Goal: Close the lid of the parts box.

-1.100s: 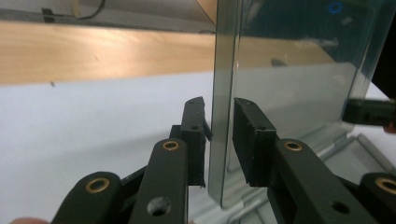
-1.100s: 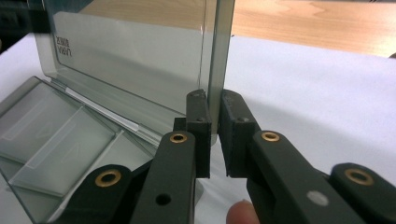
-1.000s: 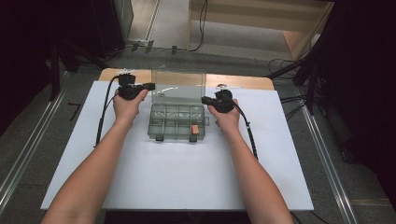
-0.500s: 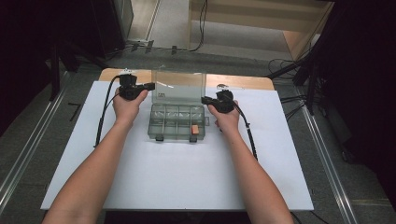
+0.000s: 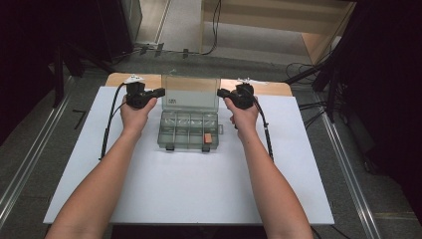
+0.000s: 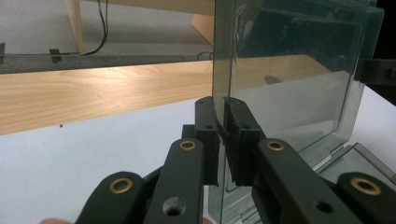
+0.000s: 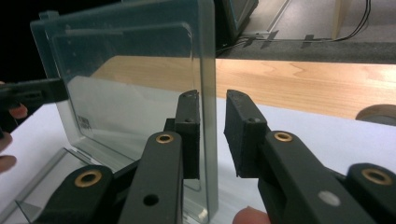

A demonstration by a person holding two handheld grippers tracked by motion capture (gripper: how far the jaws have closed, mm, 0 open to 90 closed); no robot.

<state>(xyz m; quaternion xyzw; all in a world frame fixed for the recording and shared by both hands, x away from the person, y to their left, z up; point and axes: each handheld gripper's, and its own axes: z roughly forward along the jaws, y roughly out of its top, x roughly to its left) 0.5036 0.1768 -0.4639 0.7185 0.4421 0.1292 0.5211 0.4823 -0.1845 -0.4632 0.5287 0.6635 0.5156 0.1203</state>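
1. Counting from the high view: one clear plastic compartment box (image 5: 189, 130) on the white table (image 5: 189, 199), two hand-held grippers, and one orange piece (image 5: 207, 138) in a near-right compartment.
2. Standing upright at the far edge of the box, the open lid (image 5: 190, 92) has its long axis running left to right, its inner face turned toward the person.
3. Pinching the lid's left edge, the left gripper (image 5: 160, 91) has its jaws pressed together on the plastic; the left gripper view shows both pads (image 6: 207, 135) tight against the lid (image 6: 289, 84).
4. Set at the lid's right edge, the right gripper (image 5: 221, 92) has been closing its jaws slightly; its own view shows the lid's edge (image 7: 208, 93) between the jaws, one pad (image 7: 189, 130) against it and the other standing clear with a visible gap.
5. The right gripper view also shows a small label (image 7: 85, 122) on the lid, and the left gripper's tip (image 7: 42, 91) at the far edge.
6. A wooden board (image 6: 93, 88) lies past the table's far edge.
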